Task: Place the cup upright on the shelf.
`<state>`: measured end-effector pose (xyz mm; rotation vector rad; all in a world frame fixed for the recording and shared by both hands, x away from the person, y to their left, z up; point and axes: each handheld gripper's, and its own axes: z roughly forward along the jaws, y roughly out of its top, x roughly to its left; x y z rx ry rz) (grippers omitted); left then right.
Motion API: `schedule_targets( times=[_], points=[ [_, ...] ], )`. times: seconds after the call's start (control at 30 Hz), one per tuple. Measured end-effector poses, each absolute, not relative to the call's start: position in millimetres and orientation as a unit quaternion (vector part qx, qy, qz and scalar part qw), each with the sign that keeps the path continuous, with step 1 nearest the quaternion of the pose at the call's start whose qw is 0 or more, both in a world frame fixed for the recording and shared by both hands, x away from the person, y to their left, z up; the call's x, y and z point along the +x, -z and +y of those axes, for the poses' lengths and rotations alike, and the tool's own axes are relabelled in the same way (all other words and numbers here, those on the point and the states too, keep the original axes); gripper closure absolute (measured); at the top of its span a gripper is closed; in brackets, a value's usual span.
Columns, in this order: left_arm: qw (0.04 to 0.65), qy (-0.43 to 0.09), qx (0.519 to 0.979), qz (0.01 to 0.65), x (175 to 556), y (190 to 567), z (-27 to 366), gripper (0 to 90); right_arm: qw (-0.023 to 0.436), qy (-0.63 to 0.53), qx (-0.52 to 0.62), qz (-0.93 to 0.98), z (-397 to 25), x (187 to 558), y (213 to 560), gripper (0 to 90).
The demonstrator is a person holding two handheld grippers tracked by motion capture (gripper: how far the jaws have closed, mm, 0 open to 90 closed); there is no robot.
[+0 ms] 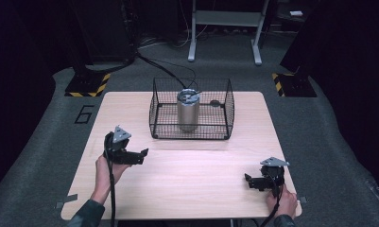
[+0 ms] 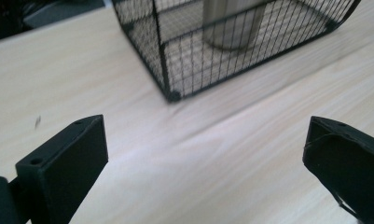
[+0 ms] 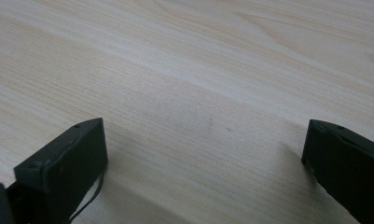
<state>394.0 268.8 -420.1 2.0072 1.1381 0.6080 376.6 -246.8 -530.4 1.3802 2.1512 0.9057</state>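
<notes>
- The wire basket (image 1: 192,109) sits at the far middle of the table (image 1: 187,189), and a metal cup (image 1: 188,111) stands upright inside it, near the basket's centre.
- The left gripper (image 1: 140,155) hangs in front of the basket's near left corner, apart from it, jaws spread wide and holding nothing; its own view looks across bare wood at that corner (image 2: 173,95) with the cup (image 2: 231,23) behind the mesh.
- The right gripper (image 1: 250,182) rests well in front of the basket and to its right, low over the wood, jaws also wide apart and empty.
- Likely trouble: the cup can only be reached from above, so a low approach would push a jaw into the mesh and slide the light basket across the table.
- The cup looks smooth and round; a pinch off its middle could let it twist or tip against the basket wall.
- A cable (image 1: 112,189) trailing from the left gripper could drag on the table edge during a long reach.
</notes>
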Motion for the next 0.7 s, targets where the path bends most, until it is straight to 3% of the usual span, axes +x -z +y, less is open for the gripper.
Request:
schedule_targets(
  times=[0.4, 0.7],
  points=[
    [0.318, -0.218, 0.748, 0.54, 363.4, 511.4, 316.7, 0.0, 0.214, -0.327, 0.498, 0.774, -246.7, 376.5, 530.5, 0.0],
    [0.304, -0.244, 0.726, 0.567, 359.3, 531.6, 334.5, 0.0, 0.214, -0.326, 0.498, 0.774, -246.5, 376.5, 530.4, 0.0]
  ],
)
